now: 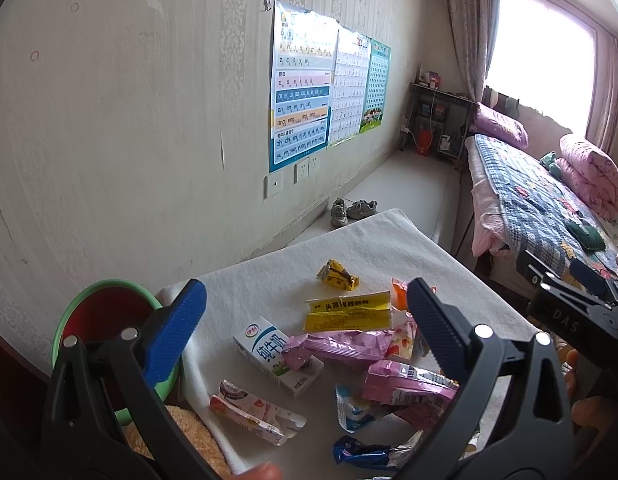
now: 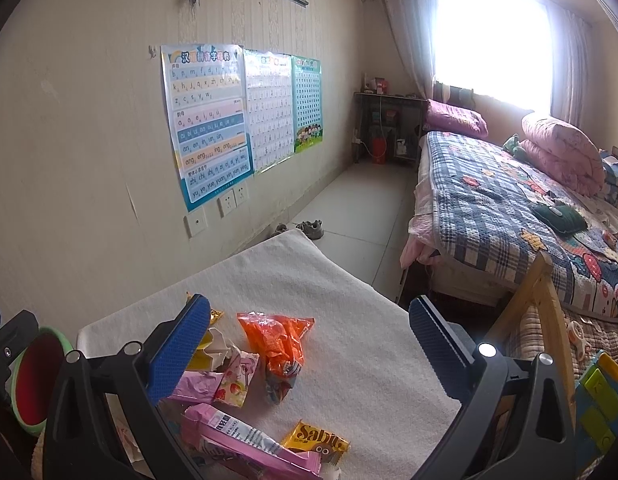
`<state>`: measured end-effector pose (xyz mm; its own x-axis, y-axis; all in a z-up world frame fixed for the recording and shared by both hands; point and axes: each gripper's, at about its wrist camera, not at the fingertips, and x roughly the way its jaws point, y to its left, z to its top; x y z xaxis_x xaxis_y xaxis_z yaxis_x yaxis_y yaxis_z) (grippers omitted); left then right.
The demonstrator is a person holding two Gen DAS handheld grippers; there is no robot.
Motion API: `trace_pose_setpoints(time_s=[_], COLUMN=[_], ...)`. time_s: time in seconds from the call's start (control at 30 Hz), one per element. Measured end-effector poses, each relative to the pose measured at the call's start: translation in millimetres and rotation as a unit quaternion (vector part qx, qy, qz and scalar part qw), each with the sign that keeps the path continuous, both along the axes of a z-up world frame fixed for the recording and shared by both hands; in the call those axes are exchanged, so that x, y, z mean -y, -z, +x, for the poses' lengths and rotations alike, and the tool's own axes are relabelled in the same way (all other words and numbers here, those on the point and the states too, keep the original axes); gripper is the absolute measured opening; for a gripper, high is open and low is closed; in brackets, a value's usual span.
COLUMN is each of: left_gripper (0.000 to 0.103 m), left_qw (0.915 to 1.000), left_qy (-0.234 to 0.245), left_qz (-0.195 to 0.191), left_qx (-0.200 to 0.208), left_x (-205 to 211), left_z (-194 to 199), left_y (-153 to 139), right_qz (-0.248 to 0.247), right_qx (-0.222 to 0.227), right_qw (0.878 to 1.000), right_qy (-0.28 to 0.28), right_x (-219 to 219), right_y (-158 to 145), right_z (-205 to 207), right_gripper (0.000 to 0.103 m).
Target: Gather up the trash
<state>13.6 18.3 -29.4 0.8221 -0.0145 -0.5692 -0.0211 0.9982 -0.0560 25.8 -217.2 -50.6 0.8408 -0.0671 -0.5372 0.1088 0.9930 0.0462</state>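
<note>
1. Wrappers: milk carton (image 1: 277, 356) & pink wrapper (image 1: 341, 346) lie betw left gripper (image 1: 309, 320) fingers, on white towel (image 1: 269, 276).
2. Right gripper (image 2: 309, 354) spread wide, empty; orange wrapper (image 2: 281, 344) betw its fingers.
3. Left spread wide too, empty; green bin (image 1: 109, 312) just left of it.

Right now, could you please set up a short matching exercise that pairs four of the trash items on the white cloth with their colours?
Items:
1. milk carton
2. crumpled snack bag
3. flattened box with Chinese print
4. long wrapper beside the carton

Colours:
A. yellow
B. pink
C. white with blue and green
D. orange

Pairs: 1-C, 2-D, 3-A, 4-B

Both the left claw and the right claw hover open above the pile, holding nothing.
</note>
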Motion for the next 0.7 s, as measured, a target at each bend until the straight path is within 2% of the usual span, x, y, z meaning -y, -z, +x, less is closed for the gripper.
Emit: trace_pose_setpoints(time_s=[0.5, 0.7], left_gripper=[0.098, 0.098], left_qw=[0.9999, 0.9996], left_qy=[0.0, 0.012], left_qz=[0.014, 0.023], left_qx=[0.003, -0.015], left_x=[0.9, -2.5], left_z=[-1.9, 4.9], left_y=[1.2, 23.2], right_qz=[0.006, 0.005], right_qx=[-0.006, -0.022], right_qw=[1.0, 1.0], right_qy=[0.001, 0.002], right_x=[2.0, 2.9], right_y=[0.7, 4.9], right_z=[3.5, 8.5], right_gripper=[0.096, 0.096])
